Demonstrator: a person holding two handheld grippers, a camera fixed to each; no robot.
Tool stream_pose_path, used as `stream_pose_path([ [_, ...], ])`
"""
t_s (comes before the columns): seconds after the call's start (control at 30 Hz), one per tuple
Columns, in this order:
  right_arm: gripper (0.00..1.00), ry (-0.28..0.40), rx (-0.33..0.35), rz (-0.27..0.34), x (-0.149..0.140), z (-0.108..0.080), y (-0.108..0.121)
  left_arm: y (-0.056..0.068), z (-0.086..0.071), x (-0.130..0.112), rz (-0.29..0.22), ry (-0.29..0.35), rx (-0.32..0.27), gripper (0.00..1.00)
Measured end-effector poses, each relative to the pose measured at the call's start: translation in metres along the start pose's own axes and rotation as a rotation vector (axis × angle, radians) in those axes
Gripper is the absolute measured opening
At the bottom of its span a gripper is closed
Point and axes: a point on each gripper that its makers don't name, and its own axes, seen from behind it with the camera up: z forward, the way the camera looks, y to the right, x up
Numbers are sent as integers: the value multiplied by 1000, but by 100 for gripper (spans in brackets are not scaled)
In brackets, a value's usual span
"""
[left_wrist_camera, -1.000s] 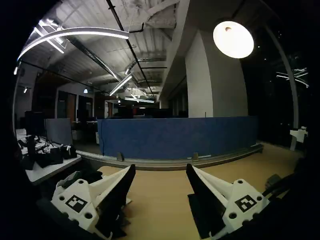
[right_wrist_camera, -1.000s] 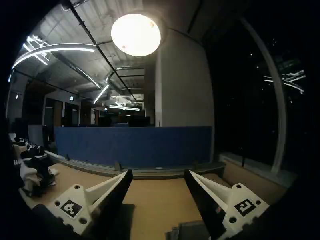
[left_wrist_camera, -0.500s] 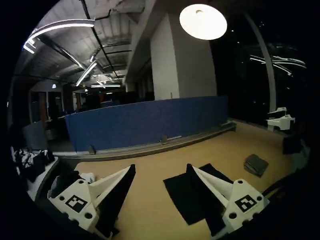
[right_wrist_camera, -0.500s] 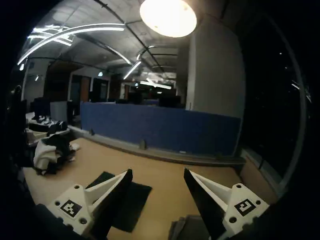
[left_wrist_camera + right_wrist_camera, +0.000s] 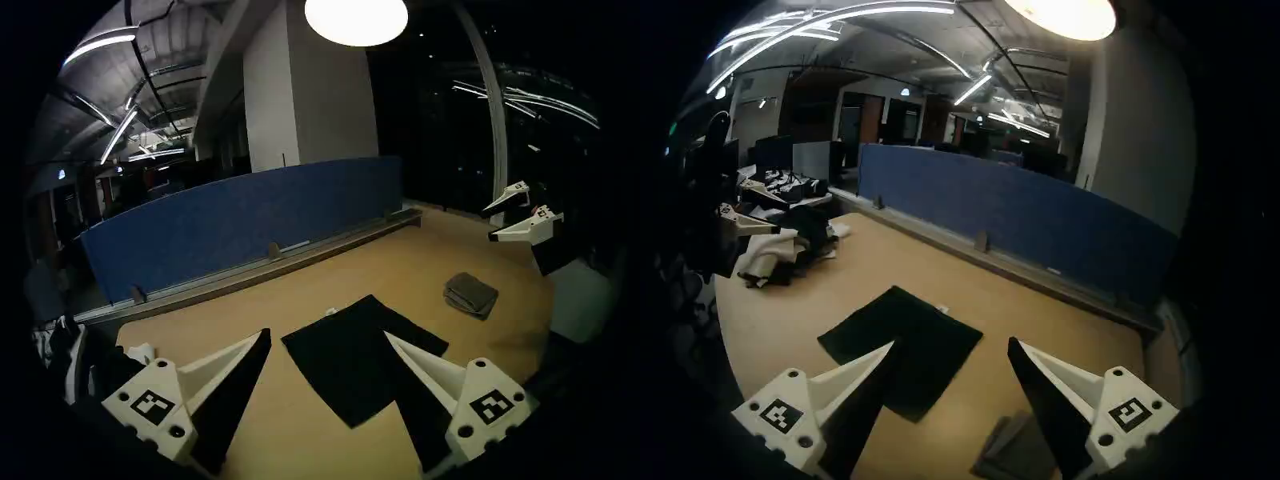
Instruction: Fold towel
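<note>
Dim overall, glaring round ceiling lamp [image 5: 356, 18], fisheye-warped edges.

The right gripper [image 5: 952, 342], its white plastic fingers spread apart, hovers above a flat black rectangular towel [image 5: 908, 332] on the light wooden table [image 5: 1040, 316]; a folded grey cloth [image 5: 1010, 450] lies near its right finger

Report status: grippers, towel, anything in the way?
Left gripper open, right gripper open, both above the table. Black towel flat, unfolded, untouched. Folded grey towel and clothes pile lie apart from it.
</note>
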Motion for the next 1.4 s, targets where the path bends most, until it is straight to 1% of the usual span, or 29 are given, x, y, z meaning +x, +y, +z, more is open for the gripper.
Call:
stream_pose_path([
  [0.1,100,-16,9,2,-8,7,-2,3,5,-10,4,-15,-6,94],
  [0.3,100,-41,30,11,-34,27,-10,9,19,-44,25,-55,-22,94],
  [0.5,100,-58,43,16,-64,51,-17,17,39,-86,46,-91,-38,94],
  [0.67,100,-81,67,22,-92,71,-29,26,59,-124,50,-139,-62,94],
  [0.8,100,-113,89,22,-116,84,-37,33,74,-153,62,-186,-86,94],
  [0.93,100,-162,107,6,-140,93,-45,40,85,-177,75,-227,-116,94],
  [1.1,100,-202,129,-5,-161,102,-52,44,94,-194,79,-256,-136,94],
  [1.4,100,-251,142,-17,-182,113,-52,50,102,-209,80,-291,-161,94],
])
